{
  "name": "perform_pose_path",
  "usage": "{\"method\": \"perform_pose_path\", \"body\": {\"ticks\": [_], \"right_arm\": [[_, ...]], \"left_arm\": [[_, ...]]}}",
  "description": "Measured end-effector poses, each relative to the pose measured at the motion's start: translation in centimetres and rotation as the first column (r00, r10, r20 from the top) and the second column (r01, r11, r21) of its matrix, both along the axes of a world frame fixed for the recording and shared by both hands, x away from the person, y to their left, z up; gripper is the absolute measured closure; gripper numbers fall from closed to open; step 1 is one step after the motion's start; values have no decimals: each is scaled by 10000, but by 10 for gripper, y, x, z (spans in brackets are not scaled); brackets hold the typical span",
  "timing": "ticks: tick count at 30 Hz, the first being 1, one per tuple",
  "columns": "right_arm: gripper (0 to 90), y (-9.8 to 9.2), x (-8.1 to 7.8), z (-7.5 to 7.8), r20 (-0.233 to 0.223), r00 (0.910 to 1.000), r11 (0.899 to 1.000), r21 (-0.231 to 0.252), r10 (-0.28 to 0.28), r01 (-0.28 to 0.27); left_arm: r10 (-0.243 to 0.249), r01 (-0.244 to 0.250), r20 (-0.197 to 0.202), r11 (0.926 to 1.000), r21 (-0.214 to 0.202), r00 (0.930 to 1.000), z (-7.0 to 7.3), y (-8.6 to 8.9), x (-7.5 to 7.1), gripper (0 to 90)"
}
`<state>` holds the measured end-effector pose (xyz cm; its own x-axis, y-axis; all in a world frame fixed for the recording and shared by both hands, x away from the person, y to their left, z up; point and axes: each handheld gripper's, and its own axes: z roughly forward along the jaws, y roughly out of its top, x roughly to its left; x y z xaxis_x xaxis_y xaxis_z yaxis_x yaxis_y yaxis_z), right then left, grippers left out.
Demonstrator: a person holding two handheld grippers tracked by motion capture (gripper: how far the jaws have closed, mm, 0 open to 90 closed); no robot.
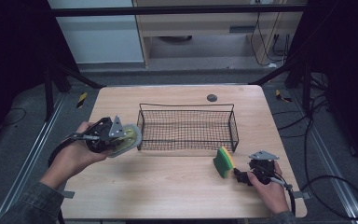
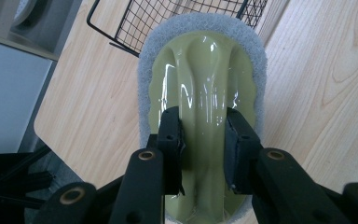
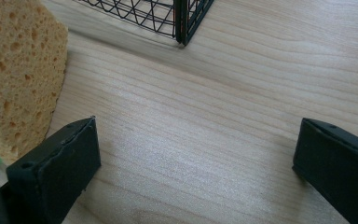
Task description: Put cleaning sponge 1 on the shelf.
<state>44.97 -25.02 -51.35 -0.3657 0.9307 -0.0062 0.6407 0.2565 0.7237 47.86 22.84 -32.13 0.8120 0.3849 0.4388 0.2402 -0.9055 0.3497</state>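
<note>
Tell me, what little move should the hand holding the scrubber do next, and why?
Probably carry it a little toward the wire basket and over its near rim. The left gripper is shut on the green-handled scrubber, lifted just beside the basket's left end, and nothing lies in the basket. The right gripper is open beside the sponge, not holding it.

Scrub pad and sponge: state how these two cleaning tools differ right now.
The scrub pad has a glossy pale-green grip ridge on a grey pad; the sponge is porous yellow with a green layer. The scrub pad is clamped in the left gripper; the sponge stands free on the table, beside the open right gripper. Both are outside the wire basket.
</note>
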Motion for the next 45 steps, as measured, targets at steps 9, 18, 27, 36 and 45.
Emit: {"method": "perform_pose_path", "body": {"ticks": [9, 18, 27, 36, 45], "right_arm": [[7, 0, 0, 0, 2, 10000, 10000, 1, 3, -3], [8, 0, 0, 0, 4, 10000, 10000, -2, 8, -8], [7, 0, 0, 0, -19, 10000, 10000, 16, -15, 15], [7, 0, 1, 0, 6, 10000, 10000, -5, -12, 12], [7, 0, 1, 0, 7, 10000, 10000, -21, 5, -5]], "left_arm": [[-134, 133, 99, 9999, 30, 9999, 4, -10, 8, 709], [-246, 252, 253, 9994, -221, 9994, 7, -20, 13, 709], [-461, 466, 306, 9988, -145, 9985, 12, -30, 17, 709], [-782, 786, 297, 9968, -135, 9965, 14, -45, 19, 709], [-1049, 1049, 467, 9945, 16, 9934, 14, -56, 23, 709]]}}
